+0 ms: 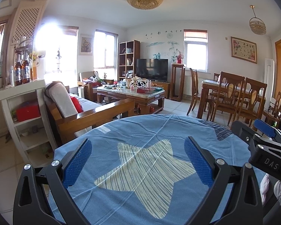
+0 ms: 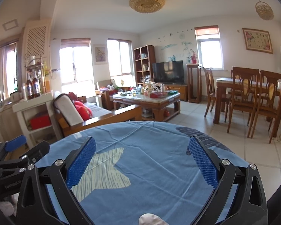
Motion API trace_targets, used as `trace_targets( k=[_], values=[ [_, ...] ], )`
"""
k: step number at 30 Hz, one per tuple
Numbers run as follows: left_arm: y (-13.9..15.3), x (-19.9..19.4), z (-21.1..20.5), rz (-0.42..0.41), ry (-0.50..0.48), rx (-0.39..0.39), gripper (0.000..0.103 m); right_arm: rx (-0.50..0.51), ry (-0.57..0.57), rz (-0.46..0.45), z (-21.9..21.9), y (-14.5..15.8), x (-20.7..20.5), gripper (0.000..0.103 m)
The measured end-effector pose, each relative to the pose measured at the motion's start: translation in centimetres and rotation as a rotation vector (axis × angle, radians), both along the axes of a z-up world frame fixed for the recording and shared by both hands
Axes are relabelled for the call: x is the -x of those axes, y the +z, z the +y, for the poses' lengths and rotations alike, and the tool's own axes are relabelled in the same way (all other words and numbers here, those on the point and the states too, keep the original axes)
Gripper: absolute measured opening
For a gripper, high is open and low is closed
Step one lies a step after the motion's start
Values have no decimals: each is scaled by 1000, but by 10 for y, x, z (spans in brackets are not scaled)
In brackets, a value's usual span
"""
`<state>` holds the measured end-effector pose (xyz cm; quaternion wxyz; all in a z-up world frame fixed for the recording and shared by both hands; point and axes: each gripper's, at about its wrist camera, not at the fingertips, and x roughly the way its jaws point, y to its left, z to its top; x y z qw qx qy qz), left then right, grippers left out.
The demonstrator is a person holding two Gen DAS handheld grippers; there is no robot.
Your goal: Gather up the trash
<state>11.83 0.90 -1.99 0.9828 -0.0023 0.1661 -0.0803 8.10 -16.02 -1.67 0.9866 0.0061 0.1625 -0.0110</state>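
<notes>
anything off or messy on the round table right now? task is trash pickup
Nothing stands out. The blue star-print tablecloth only shows fold creases, with no trash or spill on the part in view. Both the left hand-held gripper and right hand-held gripper are open and empty. The clutter is on the far coffee table.

Round table under a blue cloth with a pale striped star [image 1: 140, 172] is filling the foreground. Cluttered wooden coffee table [image 1: 131, 93] is sitting mid-room, black flat TV [image 1: 152, 69] standing behind it. Wooden dining table with matching chairs [image 2: 249, 93] is standing right.
</notes>
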Motion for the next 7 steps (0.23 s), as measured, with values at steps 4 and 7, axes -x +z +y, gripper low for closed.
trace_targets(
  k=[4,7],
  values=[
    [0,-4,2,10,-2,9,98,-1,0,1,1,0,0,98],
    [0,-5,3,11,-2,8,98,-3,-1,3,1,-1,0,98]
  ],
)
